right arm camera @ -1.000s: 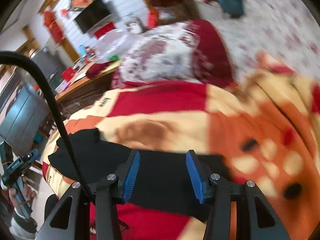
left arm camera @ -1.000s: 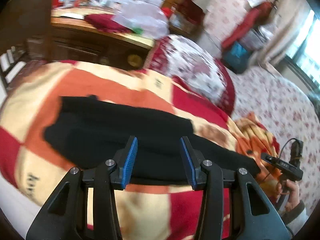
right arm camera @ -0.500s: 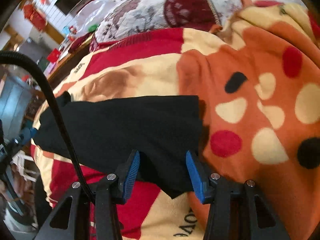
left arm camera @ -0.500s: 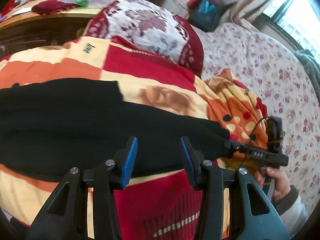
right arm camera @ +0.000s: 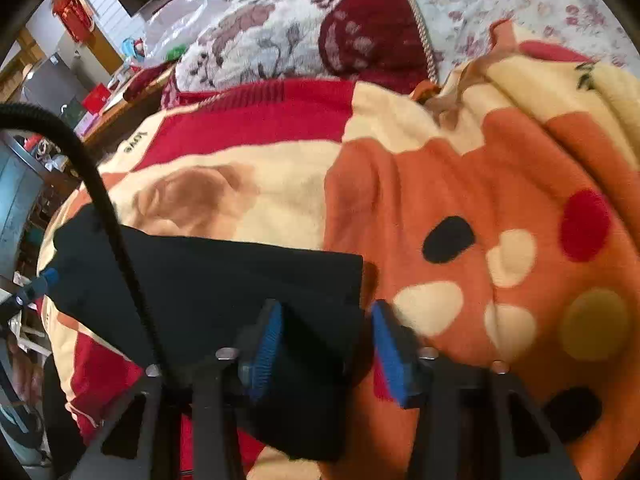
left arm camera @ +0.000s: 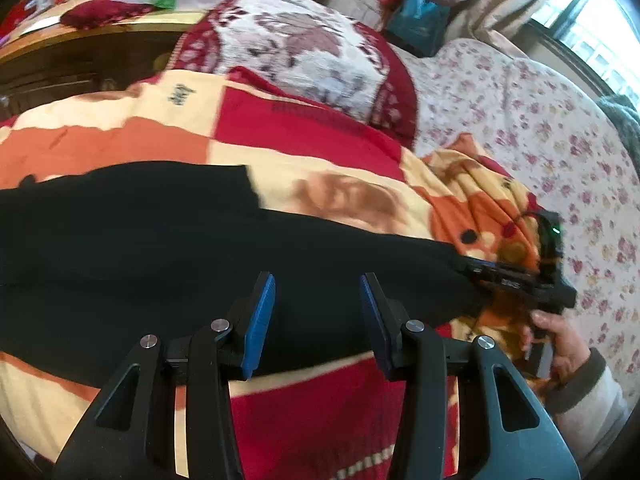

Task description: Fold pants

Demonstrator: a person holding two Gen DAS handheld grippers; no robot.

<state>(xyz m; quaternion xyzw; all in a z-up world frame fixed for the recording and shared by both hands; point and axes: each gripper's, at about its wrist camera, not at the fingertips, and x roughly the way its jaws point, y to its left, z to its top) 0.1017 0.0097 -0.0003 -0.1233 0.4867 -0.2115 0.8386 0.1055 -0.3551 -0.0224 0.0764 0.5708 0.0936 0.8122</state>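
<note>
Black pants (left arm camera: 160, 248) lie stretched across a red, orange and cream blanket (left arm camera: 304, 140). My left gripper (left arm camera: 316, 312) hovers open just above their near edge, with nothing pinched. In the right wrist view the pants' end (right arm camera: 224, 276) reaches in between the blue pads (right arm camera: 268, 332) of my right gripper (right arm camera: 326, 328). Its jaws are closing around that corner of cloth and stand apart still. The left wrist view shows the right gripper (left arm camera: 474, 270) at the pants' right end, held by a hand (left arm camera: 560, 340).
A red and white patterned cushion (left arm camera: 304, 48) lies beyond the blanket, and a floral bedsheet (left arm camera: 540, 128) spreads to the right. A wooden table with bags (left arm camera: 120, 4) stands at the back left. A black cable (right arm camera: 108, 208) crosses the right wrist view.
My left gripper travelled right along the pants and dipped closer. My right gripper sank onto the pants' end, so the cloth corner now sits between its jaws.
</note>
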